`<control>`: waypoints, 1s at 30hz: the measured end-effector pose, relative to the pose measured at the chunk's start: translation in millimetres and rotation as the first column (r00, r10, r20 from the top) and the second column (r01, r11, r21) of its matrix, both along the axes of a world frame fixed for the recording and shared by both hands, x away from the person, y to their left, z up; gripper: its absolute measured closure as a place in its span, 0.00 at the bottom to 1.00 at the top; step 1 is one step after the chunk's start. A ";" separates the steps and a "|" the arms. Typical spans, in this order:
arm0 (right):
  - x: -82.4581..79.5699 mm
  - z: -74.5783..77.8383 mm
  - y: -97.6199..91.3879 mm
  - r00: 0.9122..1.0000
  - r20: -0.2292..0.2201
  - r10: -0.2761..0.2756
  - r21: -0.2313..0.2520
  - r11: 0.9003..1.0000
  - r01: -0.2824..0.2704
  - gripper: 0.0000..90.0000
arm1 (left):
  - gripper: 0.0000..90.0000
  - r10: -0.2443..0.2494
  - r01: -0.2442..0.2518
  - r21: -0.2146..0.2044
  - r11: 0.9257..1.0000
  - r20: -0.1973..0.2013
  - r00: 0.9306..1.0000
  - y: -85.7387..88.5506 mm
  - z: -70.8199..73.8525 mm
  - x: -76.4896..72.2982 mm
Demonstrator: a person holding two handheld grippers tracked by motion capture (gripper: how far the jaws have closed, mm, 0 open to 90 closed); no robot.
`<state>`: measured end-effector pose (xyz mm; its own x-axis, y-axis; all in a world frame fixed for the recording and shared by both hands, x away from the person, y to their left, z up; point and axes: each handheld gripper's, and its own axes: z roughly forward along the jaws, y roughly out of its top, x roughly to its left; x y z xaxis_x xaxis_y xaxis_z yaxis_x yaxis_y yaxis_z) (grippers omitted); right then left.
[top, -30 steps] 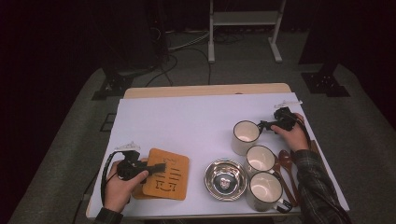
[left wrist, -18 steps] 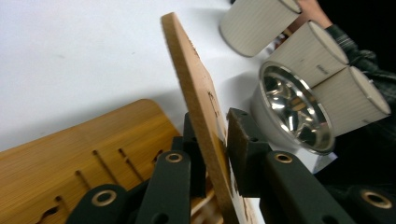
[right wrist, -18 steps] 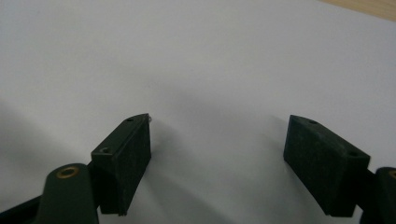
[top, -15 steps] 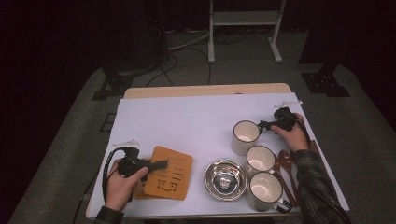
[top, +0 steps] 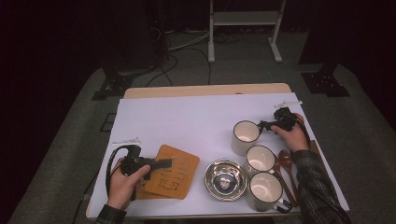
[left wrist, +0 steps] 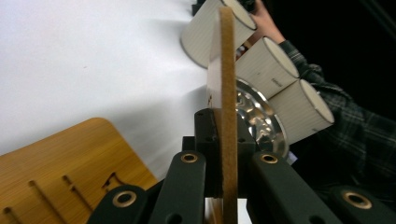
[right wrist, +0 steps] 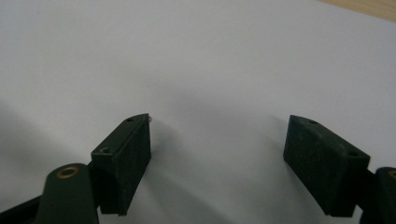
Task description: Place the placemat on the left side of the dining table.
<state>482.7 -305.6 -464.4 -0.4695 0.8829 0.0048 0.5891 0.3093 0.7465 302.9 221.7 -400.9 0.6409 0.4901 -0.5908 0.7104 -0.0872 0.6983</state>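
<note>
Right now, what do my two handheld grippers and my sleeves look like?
Both are black. The left gripper has flat metal link arms with brass-coloured pivot rivets, and a black cable loops from its body. The right gripper ends in two blocky black pads with small screw holes. A dark plaid flannel sleeve covers the right forearm, and a similar cuff shows at the left wrist.

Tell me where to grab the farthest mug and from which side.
Pinch its rim wall on the right, from above, one pad inside: the farthest mug stands upright, mouth open, and the open right tongs wait there. A second mug crowds its near side.
</note>
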 end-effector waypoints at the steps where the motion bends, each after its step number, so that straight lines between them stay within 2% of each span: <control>1: 0.0 0.0 0.0 1.000 0.001 0.000 0.000 1.000 0.000 0.24 | 0.96 0.004 -0.004 0.003 1.000 0.002 1.000 -0.1 0.7 -0.1; 17: 0.2 -0.2 0.0 1.000 0.001 0.001 -0.002 1.000 -0.001 0.24 | 0.96 0.017 -0.016 -0.009 1.000 0.044 0.999 -2.8 13.1 4.7; 30: -0.1 -0.2 0.2 1.000 0.003 0.001 -0.004 1.000 -0.001 0.24 | 0.96 0.039 -0.043 0.033 0.999 0.098 0.994 -6.7 24.2 22.1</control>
<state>482.6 -305.4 -464.6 -0.4704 0.8825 -0.0003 0.5869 0.3131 0.7467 325.0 215.0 -376.6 0.6736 0.5362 -0.5086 0.6426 -0.0849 0.7615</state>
